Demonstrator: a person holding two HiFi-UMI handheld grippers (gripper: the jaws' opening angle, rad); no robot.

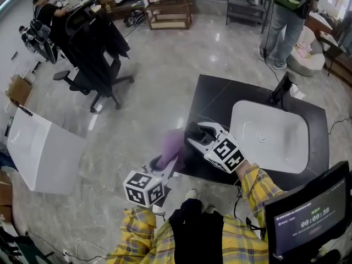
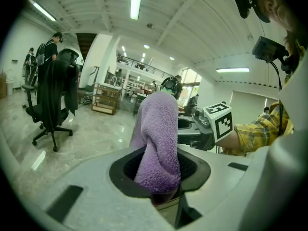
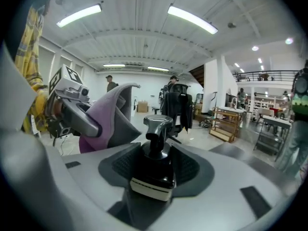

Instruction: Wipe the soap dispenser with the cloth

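Note:
My right gripper (image 1: 197, 137) has a black soap dispenser (image 3: 155, 154) with a pump head standing between its jaws, and both pads lie against its sides. In the head view the soap dispenser (image 1: 192, 130) is at the left edge of the black counter (image 1: 220, 99). My left gripper (image 1: 166, 165) is shut on a purple cloth (image 2: 159, 139), which stands up out of its jaws. The cloth (image 1: 173, 143) hangs just left of the dispenser; I cannot tell whether they touch. In the right gripper view the cloth (image 3: 103, 117) and the left gripper (image 3: 73, 113) show at the left.
A white sink basin (image 1: 269, 137) with a black faucet (image 1: 281, 88) sits in the counter. A black office chair (image 1: 91, 54) and a white box (image 1: 44, 154) stand on the floor to the left. A person (image 1: 287, 16) stands beyond the counter. A timer screen (image 1: 311, 213) is at lower right.

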